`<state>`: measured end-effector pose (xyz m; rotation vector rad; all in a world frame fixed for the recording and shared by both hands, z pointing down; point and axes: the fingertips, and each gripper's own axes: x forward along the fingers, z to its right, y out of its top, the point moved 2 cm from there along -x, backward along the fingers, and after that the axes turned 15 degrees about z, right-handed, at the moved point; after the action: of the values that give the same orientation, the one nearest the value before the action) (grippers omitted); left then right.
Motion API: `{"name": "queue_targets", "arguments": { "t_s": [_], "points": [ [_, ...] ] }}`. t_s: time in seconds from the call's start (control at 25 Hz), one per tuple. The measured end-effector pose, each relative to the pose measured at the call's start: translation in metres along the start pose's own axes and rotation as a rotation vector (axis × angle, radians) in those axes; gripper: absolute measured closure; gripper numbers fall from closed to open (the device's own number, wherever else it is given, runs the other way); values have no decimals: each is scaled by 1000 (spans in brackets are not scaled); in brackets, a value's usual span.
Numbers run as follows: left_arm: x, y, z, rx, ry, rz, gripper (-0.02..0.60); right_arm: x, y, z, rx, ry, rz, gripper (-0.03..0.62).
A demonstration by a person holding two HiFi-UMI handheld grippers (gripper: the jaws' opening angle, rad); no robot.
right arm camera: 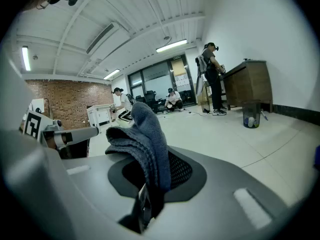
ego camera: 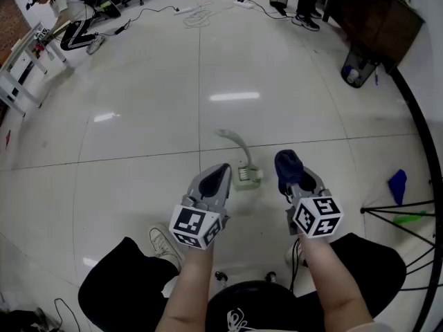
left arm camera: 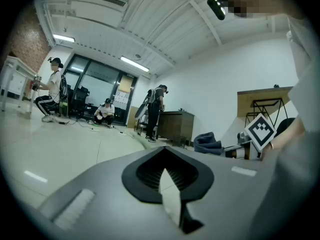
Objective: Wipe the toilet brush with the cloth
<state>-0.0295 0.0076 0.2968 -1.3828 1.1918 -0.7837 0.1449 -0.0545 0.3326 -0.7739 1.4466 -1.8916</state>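
Cloth [right arm camera: 146, 139] pinched in right gripper [ego camera: 289, 171]; left gripper [ego camera: 221, 170] closed, empty.

Toilet brush [ego camera: 246, 177] on floor [ego camera: 138, 102]

Bare floor [ego camera: 138, 137] lies open all around the toilet brush [ego camera: 246, 176].

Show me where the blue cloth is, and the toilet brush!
cloth [right arm camera: 144, 141]: right gripper view, on its folded bulge sticking up from the jaws.
toilet brush [ego camera: 247, 177]: head view, on its base standing on the floor.
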Motion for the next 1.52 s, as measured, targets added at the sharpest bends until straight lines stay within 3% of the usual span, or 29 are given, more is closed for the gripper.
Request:
{"name": "queue_targets", "arguments": {
  "t_s": [0.2, 0.4, 0.64, 0.8, 1.0, 1.32, 1.52],
  "points": [
    [4, -65, -22, -18, -10, -66, 575, 22, -69, -6, 31, 22, -83, 534],
    [-5, -129, -35, -88, -17, -161, 575, 14, -157, -17, 77, 56, -254, 534],
    [19, -183, -57, -82, -113, -242, 575, 35, -222, -39, 76, 177, -306, 534],
    [28, -213, -58, -108, -153, -293, 575, 46, -260, -42, 141, 166, -393, 534],
    [33, -238, -61, -116, -96, -346, 575, 65, -293, -42, 287, 146, -467, 533],
    [32, -251, -56, -134, -82, -375, 575, 78, -313, -44, 444, 173, -526, 531],
    [33, -251, -56, -118, -78, -419, 575, 72, -311, -29, 441, 152, -551, 530]
  ]
}}
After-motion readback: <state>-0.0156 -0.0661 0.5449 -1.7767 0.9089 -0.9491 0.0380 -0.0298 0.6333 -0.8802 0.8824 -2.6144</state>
